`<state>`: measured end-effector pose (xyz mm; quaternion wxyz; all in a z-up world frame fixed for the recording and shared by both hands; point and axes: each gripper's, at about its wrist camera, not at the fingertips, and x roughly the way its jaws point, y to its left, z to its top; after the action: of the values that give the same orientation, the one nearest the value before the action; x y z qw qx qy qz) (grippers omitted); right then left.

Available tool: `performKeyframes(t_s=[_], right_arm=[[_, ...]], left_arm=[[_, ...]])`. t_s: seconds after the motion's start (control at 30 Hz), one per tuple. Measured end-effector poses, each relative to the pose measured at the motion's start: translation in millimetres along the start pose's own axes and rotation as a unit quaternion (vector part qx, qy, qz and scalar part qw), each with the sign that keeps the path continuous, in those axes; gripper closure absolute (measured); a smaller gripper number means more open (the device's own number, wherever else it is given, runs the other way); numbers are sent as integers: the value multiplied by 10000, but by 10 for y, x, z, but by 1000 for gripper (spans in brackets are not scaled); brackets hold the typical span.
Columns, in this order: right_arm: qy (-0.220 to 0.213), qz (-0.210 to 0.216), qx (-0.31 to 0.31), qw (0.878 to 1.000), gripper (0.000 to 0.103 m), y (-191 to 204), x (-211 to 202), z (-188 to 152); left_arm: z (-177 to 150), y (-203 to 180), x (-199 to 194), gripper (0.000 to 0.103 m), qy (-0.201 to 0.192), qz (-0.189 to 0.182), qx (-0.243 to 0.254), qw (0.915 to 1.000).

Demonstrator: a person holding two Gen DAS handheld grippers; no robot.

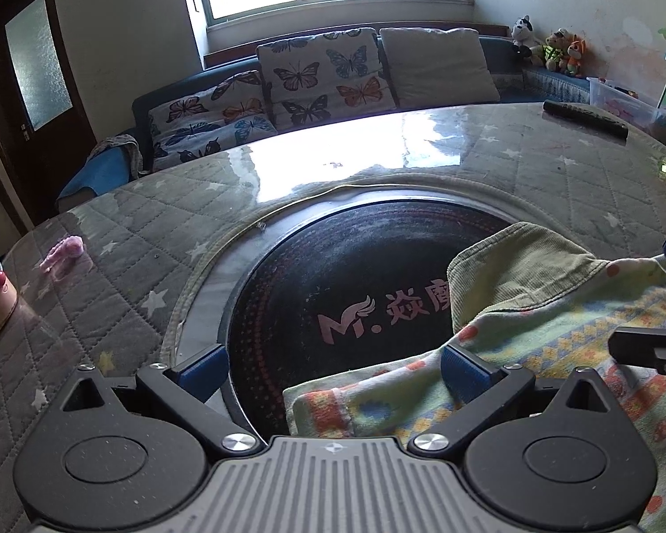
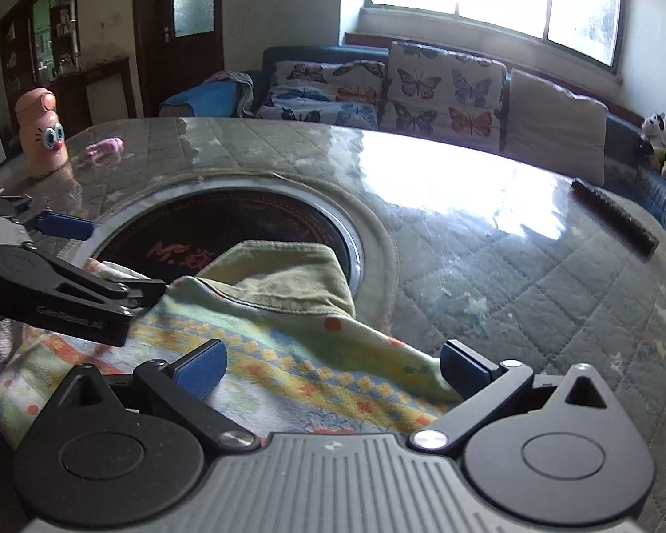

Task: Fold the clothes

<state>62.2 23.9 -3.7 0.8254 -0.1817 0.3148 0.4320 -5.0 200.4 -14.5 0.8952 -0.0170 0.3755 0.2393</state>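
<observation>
Cloth (image 1: 533,337) — a small patterned garment with a plain green lining or second layer (image 2: 288,275) showing at its far end — lies on the bench (image 2: 488,240) at the lower right of the left wrist view and across the lower middle of the right wrist view. Its far end overlaps the dark round plate (image 1: 333,275) set into the middle of the bench; the rest rests on the quilted cover.

Left tool (image 1: 333,371) has its jaws spread wide. One blue pad (image 1: 459,375) sits at the near-left edge of the cloth, the other (image 1: 204,368) over the plate's rim, and nothing is pinched between them. Right tool (image 2: 331,371) is spread as well, low over the near-right part of the cloth, gripping nothing.

As for progress, the pictures settle little. The cloth looks bunched and at least doubled — the green layer is turned over the patterned one at the far end — but its edges are not squared, and its near part is hidden under the tools. That fits a garment partly folded with more folds to come, or one merely dropped in a heap and needing to be spread flat. It does not look like a neat finished fold. No other clothes show on the bench; a pink bottle (image 2: 42,133) and a dark bar (image 2: 615,224) stand well apart from the cloth.
</observation>
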Motion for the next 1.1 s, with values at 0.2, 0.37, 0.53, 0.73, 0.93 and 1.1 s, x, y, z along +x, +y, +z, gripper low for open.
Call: performKeyframes(t_s=[0.2,0.37,0.53,0.73,0.93,1.1], right_arm=[[12,21,-367,9993,0,205,-22,-97],[-133,-4,-517,9986,0,272,-208,-164],[-210,-24,-538,9983,0,297,-371,-264],[-235,43,-272,9993,0,258,-554,-432],[-163,31,-156,9997,0,225,-585,-567],[-214,38,-10,9998,0,188,-630,-594]], left_arm=[[-7,-10,-14,0,-2,51,34,10000],[-42,34,-112,0,-40,96,-16,9999],[-95,48,-227,0,-63,74,-100,9999],[-136,-26,-342,0,-113,51,-35,9999],[-145,-68,-388,0,-120,73,-15,9999],[-165,-89,-405,0,-81,128,3,9999]])
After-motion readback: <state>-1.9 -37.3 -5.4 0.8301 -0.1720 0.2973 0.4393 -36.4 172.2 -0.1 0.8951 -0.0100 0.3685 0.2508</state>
